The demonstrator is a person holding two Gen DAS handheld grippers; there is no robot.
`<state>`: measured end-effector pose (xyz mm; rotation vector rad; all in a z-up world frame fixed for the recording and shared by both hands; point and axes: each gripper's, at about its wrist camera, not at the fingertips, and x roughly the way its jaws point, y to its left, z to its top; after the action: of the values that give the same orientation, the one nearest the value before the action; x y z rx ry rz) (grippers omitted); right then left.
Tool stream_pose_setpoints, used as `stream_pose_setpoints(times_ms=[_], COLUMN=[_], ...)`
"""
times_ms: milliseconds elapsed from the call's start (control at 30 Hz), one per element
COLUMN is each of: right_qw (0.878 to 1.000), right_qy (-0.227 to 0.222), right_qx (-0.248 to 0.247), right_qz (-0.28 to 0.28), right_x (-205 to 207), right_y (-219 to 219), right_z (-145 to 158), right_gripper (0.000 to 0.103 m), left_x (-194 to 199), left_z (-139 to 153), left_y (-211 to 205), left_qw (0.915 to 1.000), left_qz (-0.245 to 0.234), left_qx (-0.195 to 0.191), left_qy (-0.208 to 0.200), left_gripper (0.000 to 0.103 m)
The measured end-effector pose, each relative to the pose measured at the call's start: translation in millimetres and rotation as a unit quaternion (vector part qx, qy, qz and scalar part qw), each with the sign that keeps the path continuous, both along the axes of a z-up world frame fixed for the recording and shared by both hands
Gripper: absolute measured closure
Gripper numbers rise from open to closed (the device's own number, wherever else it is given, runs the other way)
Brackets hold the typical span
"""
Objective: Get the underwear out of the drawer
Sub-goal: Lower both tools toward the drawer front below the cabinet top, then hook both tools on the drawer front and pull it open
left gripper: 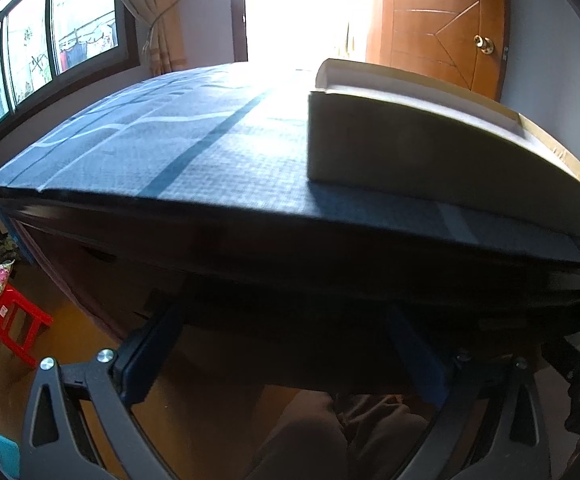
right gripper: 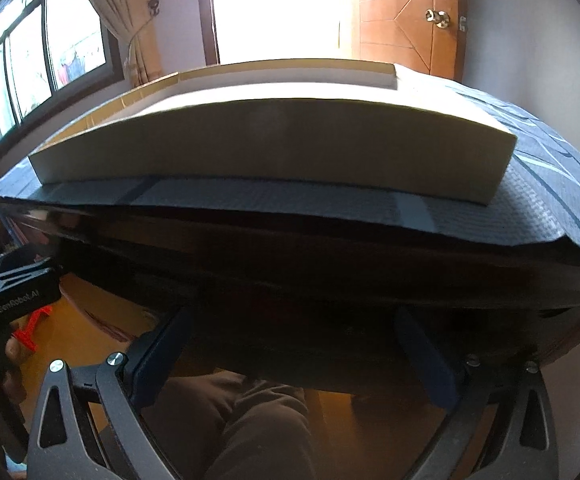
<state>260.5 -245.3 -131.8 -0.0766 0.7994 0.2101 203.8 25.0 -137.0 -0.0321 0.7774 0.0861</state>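
No underwear shows in either view. A dark wooden desk front (left gripper: pixel 290 248) (right gripper: pixel 290 264) fills the middle of both views, too shadowed to make out a drawer face or handle. My left gripper (left gripper: pixel 288 308) is open, its blue-padded fingers (left gripper: pixel 158 344) just below the desk edge with nothing between them. My right gripper (right gripper: pixel 291 316) is likewise open and empty under the same edge. The left gripper's black body (right gripper: pixel 10 292), held in a hand, shows at the right wrist view's left side.
A blue patterned cloth (left gripper: pixel 170 140) (right gripper: pixel 549 184) covers the desk top. A shallow white box (left gripper: pixel 409 140) (right gripper: pixel 270 148) rests on it. The person's brown-trousered legs (right gripper: pixel 258 420) are under the desk. A red stool (left gripper: pixel 18 320) and a wooden door (left gripper: pixel 441 28) stand beyond.
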Motion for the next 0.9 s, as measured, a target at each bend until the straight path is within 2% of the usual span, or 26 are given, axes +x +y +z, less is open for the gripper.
stream_pose_setpoints(times_ms=[167,533,667,800,900], right_qw=[0.999,0.996,0.995,0.995,0.996], right_qy=[0.021,0.062,0.083,0.081,0.075], right_qx=[-0.017,-0.029,-0.017,-0.017,0.016], right_qz=[0.020,0.048,0.054,0.052,0.044], right_x=[4.6,10.1,11.4,9.6,13.3], right_y=[0.3,2.7,0.0,-0.4,-8.3], right_z=[-0.2,2.2,5.6,7.8,9.1], right_gripper=[0.000,0.000,0.000,0.000,0.000], left_x=[-0.6,2.2,1.1,2.6,2.2], left_z=[1.4,1.5,1.9,1.7,1.2], left_y=[-7.7,-9.6,-8.7,-7.5,-7.6], left_qw=[0.9995,0.9990,0.9990,0.9992,0.9991], left_qz=[-0.001,0.003,0.003,0.002,0.002], left_qx=[0.031,0.045,0.044,0.040,0.042], left_qy=[-0.004,0.001,0.005,0.007,0.006], left_gripper=[0.000,0.000,0.000,0.000,0.000])
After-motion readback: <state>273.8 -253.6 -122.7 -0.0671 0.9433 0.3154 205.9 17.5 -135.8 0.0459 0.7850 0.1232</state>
